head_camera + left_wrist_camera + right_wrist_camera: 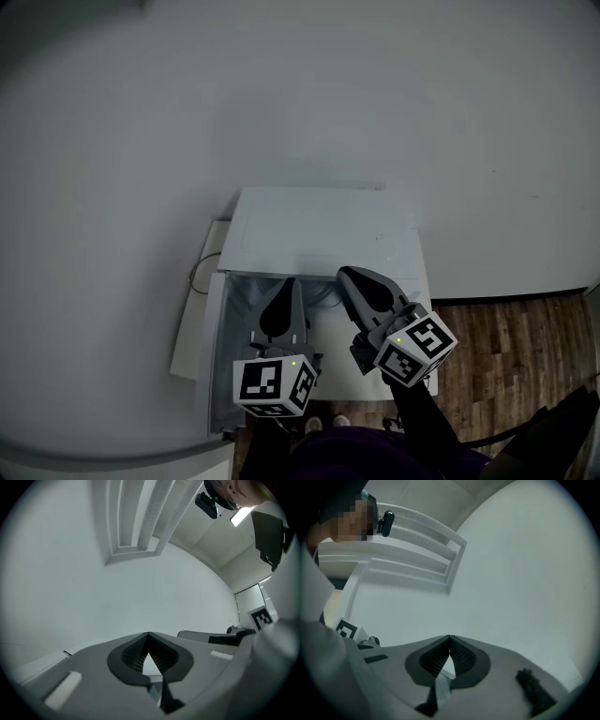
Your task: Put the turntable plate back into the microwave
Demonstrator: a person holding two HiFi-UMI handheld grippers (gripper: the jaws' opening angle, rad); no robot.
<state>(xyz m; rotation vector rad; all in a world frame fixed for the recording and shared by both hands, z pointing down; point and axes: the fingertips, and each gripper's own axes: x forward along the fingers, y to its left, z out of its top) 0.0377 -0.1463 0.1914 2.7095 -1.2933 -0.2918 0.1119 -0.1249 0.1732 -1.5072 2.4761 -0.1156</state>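
Observation:
I see the white microwave (319, 230) from above, standing against a white wall. Its front faces me, and a pale grey-blue area (246, 314) shows below its top. I cannot make out the turntable plate in any view. My left gripper (288, 281) is shut and reaches over that grey-blue area. Beside it on the right, my right gripper (345, 273) is shut too. In the left gripper view the left gripper (148, 633) has its ribbed pads meeting at the tip with nothing between them. The right gripper view shows the same of the right gripper (449, 637). Both point at bare wall.
A white panel (192, 328) angles out at the microwave's left, with a thin cable (199, 277) by it. Wooden floor (506, 356) shows at the right. White shelf-like mouldings (417, 541) run along the wall overhead.

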